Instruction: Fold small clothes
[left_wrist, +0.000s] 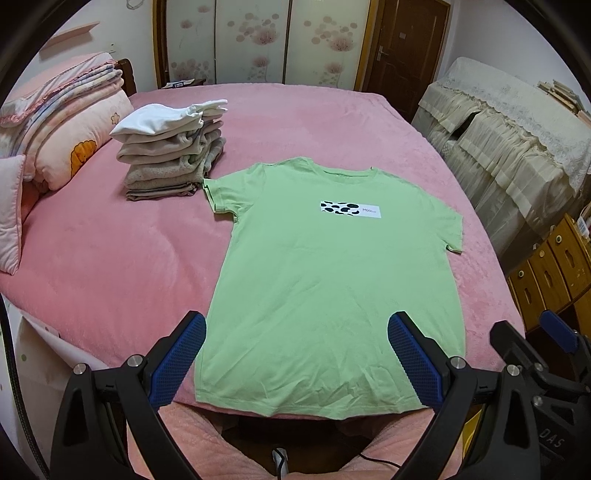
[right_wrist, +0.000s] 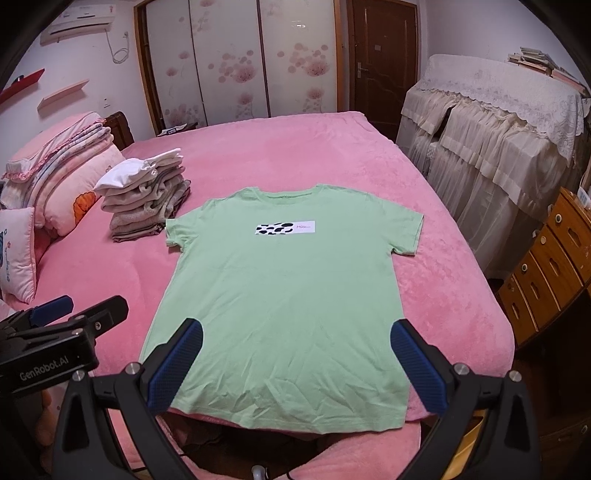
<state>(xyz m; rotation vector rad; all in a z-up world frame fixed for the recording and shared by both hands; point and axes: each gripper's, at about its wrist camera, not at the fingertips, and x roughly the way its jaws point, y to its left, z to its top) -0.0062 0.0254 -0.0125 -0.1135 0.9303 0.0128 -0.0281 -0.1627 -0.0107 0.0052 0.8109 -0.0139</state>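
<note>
Shirt (left_wrist: 332, 273): green, flat on bed (left_wrist: 110, 258), unfolded.
Stack (left_wrist: 170, 147): folded clothes, beside sleeve.
Left gripper (left_wrist: 295, 354): released, empty.
Right gripper (right_wrist: 295, 358): released, empty.

The light green cotton T-shirt (left_wrist: 325, 280) is showing a white chest patch with black spots (left_wrist: 349, 209). Under it, the fuzzy pink bedspread (left_wrist: 110, 258) is looking plain pink.

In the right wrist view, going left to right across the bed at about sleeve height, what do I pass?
Pink cartoon-print pillow → stack of folded beige and white clothes → flat light-green T-shirt → bare pink fleece bedspread → wooden drawer unit.
</note>
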